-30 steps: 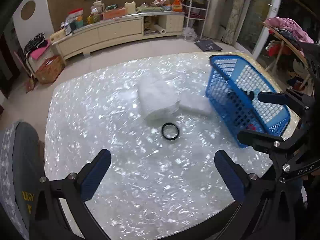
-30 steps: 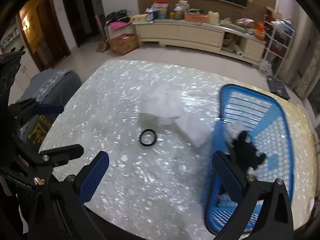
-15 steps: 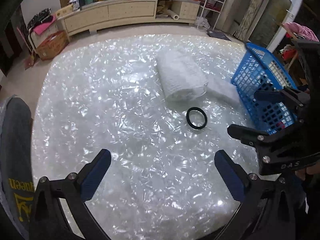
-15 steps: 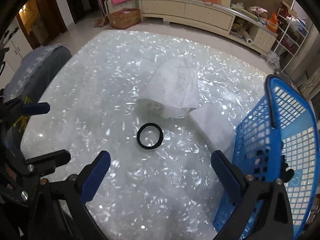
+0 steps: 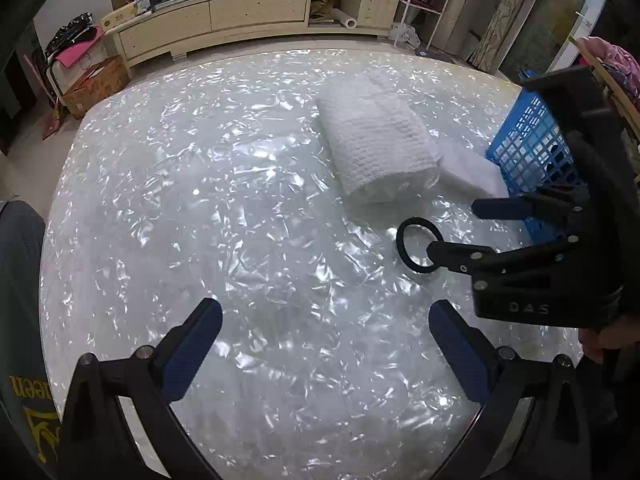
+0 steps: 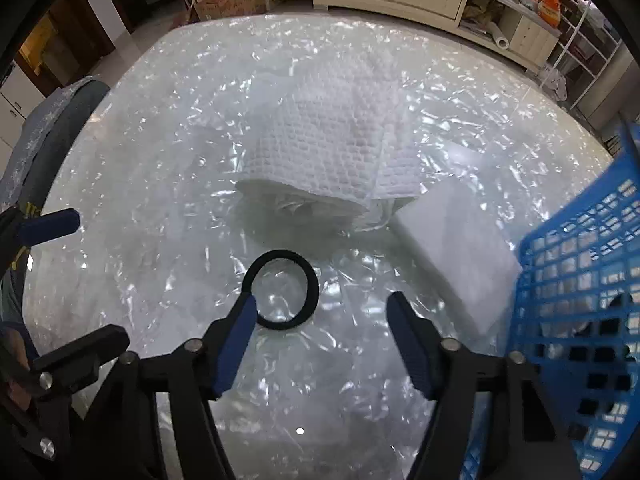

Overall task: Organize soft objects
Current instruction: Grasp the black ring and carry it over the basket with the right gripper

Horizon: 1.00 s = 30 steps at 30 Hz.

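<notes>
A black hair band (image 6: 308,280) lies flat on the shiny white table (image 6: 160,128); it also shows in the left wrist view (image 5: 404,248). My right gripper (image 6: 322,312) is open and low over it, its left fingertip (image 6: 246,312) at the band's near-left edge. Behind it lies a folded white waffle towel (image 6: 332,148), also in the left wrist view (image 5: 376,148), and a flat white pad (image 6: 456,248) beside the blue basket (image 6: 580,288). My left gripper (image 5: 324,320) is open and empty over bare table. The right gripper (image 5: 460,228) shows in the left view.
The blue basket (image 5: 536,156) stands at the table's right edge with dark items inside. A grey chair back (image 6: 48,128) stands at the left edge. A long cabinet (image 5: 224,16) with clutter runs along the far wall.
Both grippers have moved forward and down toward the table. My right gripper has closed in on the hair band. The jaws stay open.
</notes>
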Each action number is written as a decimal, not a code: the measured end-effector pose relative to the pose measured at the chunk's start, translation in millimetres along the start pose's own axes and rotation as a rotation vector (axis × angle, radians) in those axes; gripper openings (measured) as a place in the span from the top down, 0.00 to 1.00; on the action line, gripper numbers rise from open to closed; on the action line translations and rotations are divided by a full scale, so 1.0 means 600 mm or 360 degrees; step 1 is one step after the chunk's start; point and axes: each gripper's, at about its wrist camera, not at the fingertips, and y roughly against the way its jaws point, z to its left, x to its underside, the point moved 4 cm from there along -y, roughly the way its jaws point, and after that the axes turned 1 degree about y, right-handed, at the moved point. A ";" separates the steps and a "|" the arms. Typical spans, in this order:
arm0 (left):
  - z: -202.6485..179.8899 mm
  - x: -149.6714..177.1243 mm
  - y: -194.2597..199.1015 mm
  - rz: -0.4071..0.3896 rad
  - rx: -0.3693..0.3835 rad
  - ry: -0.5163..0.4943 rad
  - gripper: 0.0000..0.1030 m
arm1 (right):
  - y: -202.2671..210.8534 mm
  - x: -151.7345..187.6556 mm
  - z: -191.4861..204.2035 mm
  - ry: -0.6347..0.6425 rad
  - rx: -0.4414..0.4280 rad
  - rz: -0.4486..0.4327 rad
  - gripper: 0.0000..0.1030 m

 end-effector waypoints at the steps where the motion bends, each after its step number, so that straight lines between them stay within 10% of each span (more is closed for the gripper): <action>1: 0.001 -0.001 -0.002 -0.0001 0.0001 0.0002 0.00 | -0.007 -0.002 0.000 0.0002 0.0002 0.0010 0.43; 14: 0.028 -0.004 -0.008 -0.0006 0.0036 0.0072 0.00 | -0.043 -0.017 0.054 0.0131 0.0010 0.0015 0.94; 30: 0.016 -0.013 0.053 -0.0154 0.0046 0.0021 0.00 | 0.047 0.028 0.063 0.0072 -0.0083 -0.0098 0.96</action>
